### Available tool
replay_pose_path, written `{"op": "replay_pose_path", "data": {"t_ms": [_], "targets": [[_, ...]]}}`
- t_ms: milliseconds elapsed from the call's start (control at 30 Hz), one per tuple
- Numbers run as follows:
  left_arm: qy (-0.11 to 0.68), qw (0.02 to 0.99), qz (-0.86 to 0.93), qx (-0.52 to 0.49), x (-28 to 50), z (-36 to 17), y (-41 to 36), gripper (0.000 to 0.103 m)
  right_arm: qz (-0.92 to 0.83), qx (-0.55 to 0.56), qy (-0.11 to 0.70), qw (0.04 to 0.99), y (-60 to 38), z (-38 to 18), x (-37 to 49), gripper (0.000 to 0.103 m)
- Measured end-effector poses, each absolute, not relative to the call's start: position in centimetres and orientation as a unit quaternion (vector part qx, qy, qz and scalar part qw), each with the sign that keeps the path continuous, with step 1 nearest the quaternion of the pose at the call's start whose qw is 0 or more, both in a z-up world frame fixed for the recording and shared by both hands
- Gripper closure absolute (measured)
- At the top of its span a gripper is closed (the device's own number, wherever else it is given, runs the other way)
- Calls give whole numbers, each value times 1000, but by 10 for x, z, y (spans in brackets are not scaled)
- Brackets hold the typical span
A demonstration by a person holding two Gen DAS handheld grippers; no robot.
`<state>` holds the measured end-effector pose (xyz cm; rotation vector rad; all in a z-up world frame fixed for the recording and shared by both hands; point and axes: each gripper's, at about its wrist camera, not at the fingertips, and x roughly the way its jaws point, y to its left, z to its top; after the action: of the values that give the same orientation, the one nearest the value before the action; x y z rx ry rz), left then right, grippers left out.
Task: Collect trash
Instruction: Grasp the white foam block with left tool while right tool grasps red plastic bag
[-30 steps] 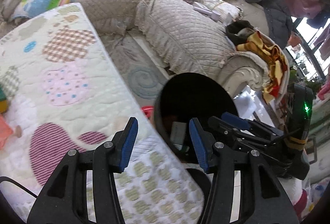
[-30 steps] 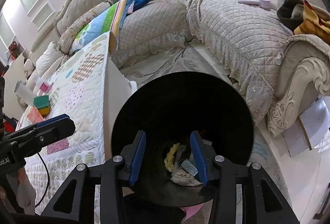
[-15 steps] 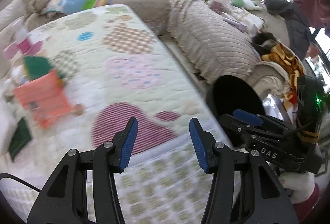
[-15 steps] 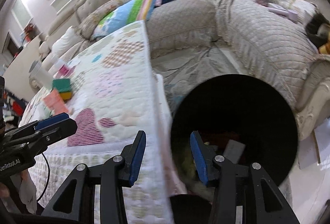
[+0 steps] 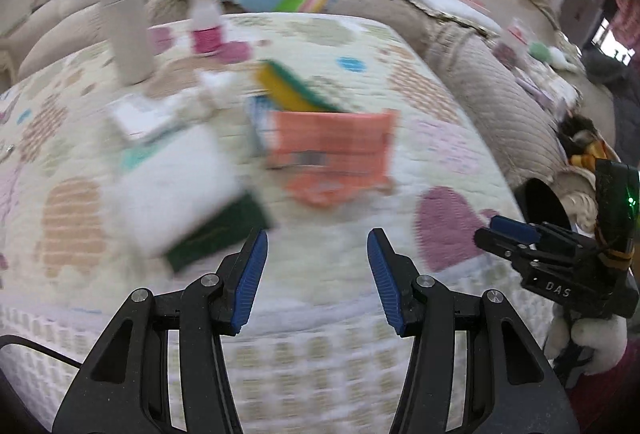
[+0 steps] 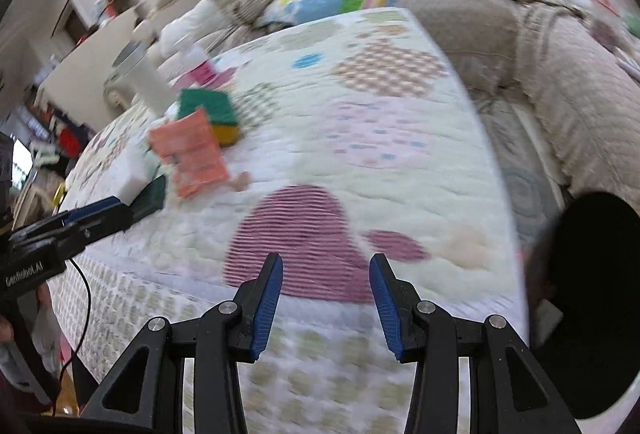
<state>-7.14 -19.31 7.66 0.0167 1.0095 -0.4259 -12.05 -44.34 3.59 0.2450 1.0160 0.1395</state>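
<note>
Left claw [image 5: 316, 274] and right claw [image 6: 325, 298], both wide open and empty, above the quilted bench [image 5: 340, 262]; orange wrapper [image 5: 336, 158] mid-bench, black bin [image 6: 592, 298] beside its right edge.

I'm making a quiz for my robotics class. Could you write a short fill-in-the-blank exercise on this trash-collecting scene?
1. Both the left tool and the right tool hold ____.
2. The orange packet lies on the quilted ____.
3. The sponge behind the packet has a ____ top.
4. The black bin stands to the ____ of the table.

Missing words: nothing; table cover; green; right
</note>
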Motion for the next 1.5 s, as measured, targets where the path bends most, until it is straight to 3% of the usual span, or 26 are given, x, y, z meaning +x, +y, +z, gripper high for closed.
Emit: {"op": "replay_pose_path", "data": {"t_ms": [333,533,667,967,1167,1267,1500], "targets": [[473,873,-107,-43,-9,80,-100,52,97,99,454,880,-396,67,-57,59],[486,867,-97,-51,12,72,-91,52,88,118,439,886,-399,80,-3,59],[492,863,-103,-45,13,66,-92,52,114,125,471,866,-398,63,20,59],[494,858,-129,-51,12,69,-89,52,242,22,536,809,-336,38,-54,59],[508,848,-146,-50,12,61,-97,52,227,29,520,823,-339,39,-73,58],[526,833,-162,-57,6,51,-100,52,216,45,529,819,-342,32,-71,44],[532,826,-180,-44,-20,48,-101,52,218,47,531,818,-346,30,-80,43]]}}
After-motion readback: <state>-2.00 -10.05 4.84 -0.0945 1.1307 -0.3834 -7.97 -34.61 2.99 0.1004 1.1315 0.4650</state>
